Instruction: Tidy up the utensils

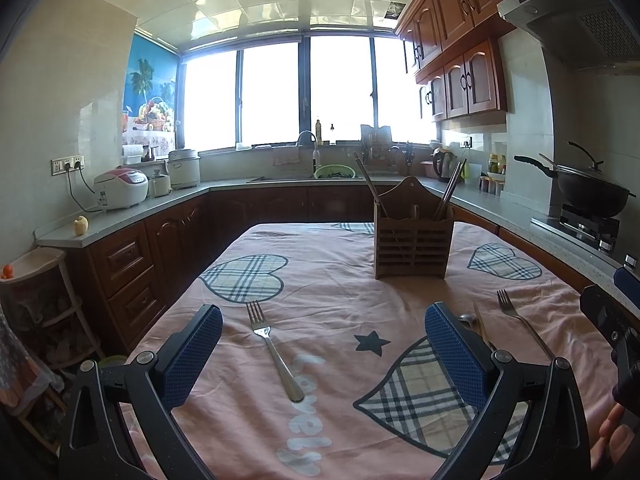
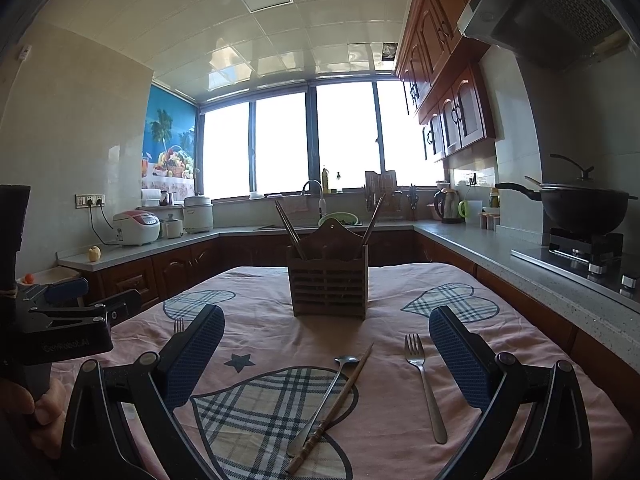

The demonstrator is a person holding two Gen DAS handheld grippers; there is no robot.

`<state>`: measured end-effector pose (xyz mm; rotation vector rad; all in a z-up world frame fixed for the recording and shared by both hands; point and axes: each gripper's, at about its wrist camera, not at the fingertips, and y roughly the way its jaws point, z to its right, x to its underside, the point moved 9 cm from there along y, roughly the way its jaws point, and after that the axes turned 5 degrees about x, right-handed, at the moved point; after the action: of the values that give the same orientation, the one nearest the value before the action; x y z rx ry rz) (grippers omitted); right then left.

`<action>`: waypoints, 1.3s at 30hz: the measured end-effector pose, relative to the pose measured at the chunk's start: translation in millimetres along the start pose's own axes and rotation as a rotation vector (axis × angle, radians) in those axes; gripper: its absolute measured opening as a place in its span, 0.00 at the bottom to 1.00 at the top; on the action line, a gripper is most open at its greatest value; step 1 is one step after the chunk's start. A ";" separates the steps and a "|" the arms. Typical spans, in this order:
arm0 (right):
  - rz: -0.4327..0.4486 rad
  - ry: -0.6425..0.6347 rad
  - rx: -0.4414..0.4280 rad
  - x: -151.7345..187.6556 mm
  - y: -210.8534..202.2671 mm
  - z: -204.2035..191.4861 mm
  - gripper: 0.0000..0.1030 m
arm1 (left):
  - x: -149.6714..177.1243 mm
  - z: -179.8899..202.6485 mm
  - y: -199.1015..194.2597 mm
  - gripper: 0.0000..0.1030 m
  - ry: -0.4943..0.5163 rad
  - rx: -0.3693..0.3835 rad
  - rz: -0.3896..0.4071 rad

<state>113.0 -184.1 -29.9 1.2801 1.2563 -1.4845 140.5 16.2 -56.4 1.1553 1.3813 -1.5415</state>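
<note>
Both grippers hover low over the table with their blue-padded fingers spread wide and nothing between them: the left gripper (image 1: 324, 356) and the right gripper (image 2: 328, 356) are each released. Under them lies a pink tablecloth (image 1: 340, 280) printed with plaid hearts and a dark star.

Nearest the right gripper, a wooden chopstick (image 2: 332, 404) lies diagonally across a metal spoon (image 2: 322, 400), the two touching where they cross on a plaid heart. Just beside them to the right, apart from both, a fork (image 2: 425, 384) lies with its tines pointing away from the camera. Between the left gripper's fingers, a second fork (image 1: 273, 354) lies flat on the cloth, tines also pointing away.

Further back, near the middle of the table, stands a wooden utensil holder (image 1: 413, 236) with slatted sides and a peaked back. Chopsticks (image 1: 370, 188) lean out of its left compartment, and another pair leans out to the right.

Beyond the table, a grey counter runs around the kitchen, with a rice cooker (image 1: 121, 188) on the left, a sink under the window, and a black wok (image 1: 588, 192) on the stove at right.
</note>
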 end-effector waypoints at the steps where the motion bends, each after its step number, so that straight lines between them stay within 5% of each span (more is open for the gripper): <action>1: -0.001 0.001 0.000 -0.2 0.0 -0.2 1.00 | -0.1 0.2 -0.3 0.99 0.000 0.000 0.001; 39: -0.002 0.002 0.001 -0.5 -0.3 -0.7 1.00 | -1.9 8.4 1.9 0.99 0.007 0.002 -0.002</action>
<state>112.9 -183.4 -29.3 1.2812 1.2588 -1.4858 141.8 7.5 -55.1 1.1621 1.3864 -1.5423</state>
